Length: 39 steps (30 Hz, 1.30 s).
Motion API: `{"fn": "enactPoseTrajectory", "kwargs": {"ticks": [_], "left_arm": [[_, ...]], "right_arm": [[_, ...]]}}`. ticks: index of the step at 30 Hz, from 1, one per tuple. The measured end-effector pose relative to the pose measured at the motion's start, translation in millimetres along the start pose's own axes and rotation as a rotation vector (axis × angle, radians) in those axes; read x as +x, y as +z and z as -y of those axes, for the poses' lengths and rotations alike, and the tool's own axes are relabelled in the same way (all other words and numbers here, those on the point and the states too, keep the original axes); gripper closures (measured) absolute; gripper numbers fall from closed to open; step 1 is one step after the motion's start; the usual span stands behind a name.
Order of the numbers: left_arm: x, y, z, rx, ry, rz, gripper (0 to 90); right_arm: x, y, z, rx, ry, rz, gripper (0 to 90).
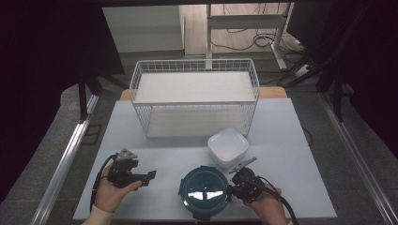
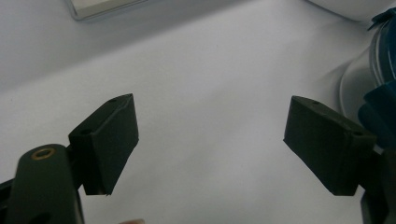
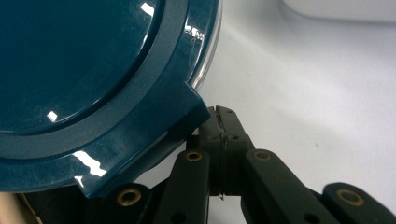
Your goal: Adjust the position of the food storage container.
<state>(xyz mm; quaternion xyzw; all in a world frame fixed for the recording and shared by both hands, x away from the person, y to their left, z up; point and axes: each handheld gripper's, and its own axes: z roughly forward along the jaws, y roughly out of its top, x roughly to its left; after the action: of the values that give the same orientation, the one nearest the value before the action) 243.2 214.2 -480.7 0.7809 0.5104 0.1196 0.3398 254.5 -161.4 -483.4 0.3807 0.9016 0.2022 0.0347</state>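
A round container with a dark teal lid [image 1: 204, 187] stands at the table's front middle; a latch tab [image 3: 154, 135] juts from the lid's [image 3: 84, 60] rim. My right gripper [image 1: 232, 189] lies just right of the lid. Its jaws are shut [image 3: 218, 114] with their tips against that tab and nothing visible between them. My left gripper [image 1: 150, 176] rests to the lid's left, held in a hand. Those jaws stand wide open [image 2: 217, 140] over bare table, with the lid's edge [image 2: 380, 100] at the far right of that view.
A white square bowl [image 1: 228, 145] sits just behind the container. A white wire basket [image 1: 195, 84] with two shelves stands at the back of the pale table [image 1: 291, 140]. Bare table stretches between the left gripper and the basket.
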Motion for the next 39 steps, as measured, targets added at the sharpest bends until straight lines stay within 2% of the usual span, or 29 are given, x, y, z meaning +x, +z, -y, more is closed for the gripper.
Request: {"fn": "enactPoseTrajectory", "kwargs": {"ticks": [10,15,17,18,21,23,27,28,29,31,32,33,35,39], "left_arm": [[-1.2,0.0,-0.3,0.002,0.002,-0.003,17.3],[0.3,-1.8,-0.3,-0.003,0.000,-0.003,17.3],[1.6,-3.8,-0.2,-0.012,-0.006,-0.007,17.3],[2.7,-7.0,0.0,-0.031,-0.017,-0.021,17.7],[4.4,-12.9,-0.9,-0.056,-0.035,-0.029,18.1],[4.5,-14.6,-1.2,-0.064,-0.039,-0.030,18.1],[3.5,-18.8,-2.4,-0.075,-0.046,-0.019,18.1],[2.0,-18.9,-2.7,-0.074,-0.043,-0.013,18.0],[2.0,-18.9,-2.7,-0.074,-0.043,-0.013,18.0],[0.5,-17.9,-2.8,-0.073,-0.040,-0.006,17.9],[-1.0,-17.3,-2.7,-0.069,-0.036,0.002,17.9],[-1.0,-17.3,-2.7,-0.069,-0.036,0.002,17.9],[-3.5,-18.6,-2.8,-0.070,-0.034,0.014,17.9],[-5.8,-21.6,-2.5,-0.077,-0.032,0.024,17.8]], "right_arm": [[9.8,12.9,-24.9,0.003,-0.057,-0.008,89.4],[7.9,12.9,-25.3,-0.011,-0.060,-0.030,89.4],[4.6,10.4,-23.4,-0.030,-0.051,-0.036,89.4],[-0.1,4.0,-20.9,-0.050,-0.043,-0.019,89.4],[-8.3,-9.7,-15.9,-0.103,-0.015,-0.013,89.4],[-11.3,-13.6,-14.0,-0.120,-0.009,-0.018,89.4],[-22.3,-21.2,-6.6,-0.195,0.030,-0.046,88.9],[-26.9,-21.4,-4.1,-0.228,0.051,-0.069,81.0],[-26.9,-21.4,-4.1,-0.228,0.051,-0.069,81.0],[-29.0,-20.8,-2.9,-0.256,0.061,-0.086,61.7],[-29.8,-20.0,-2.9,-0.273,0.074,-0.103,47.9],[-29.8,-20.0,-2.9,-0.273,0.074,-0.103,47.9],[-29.5,-20.2,-3.4,-0.301,0.090,-0.104,36.3],[-29.7,-22.4,-3.5,-0.328,0.102,-0.123,30.8]]}}
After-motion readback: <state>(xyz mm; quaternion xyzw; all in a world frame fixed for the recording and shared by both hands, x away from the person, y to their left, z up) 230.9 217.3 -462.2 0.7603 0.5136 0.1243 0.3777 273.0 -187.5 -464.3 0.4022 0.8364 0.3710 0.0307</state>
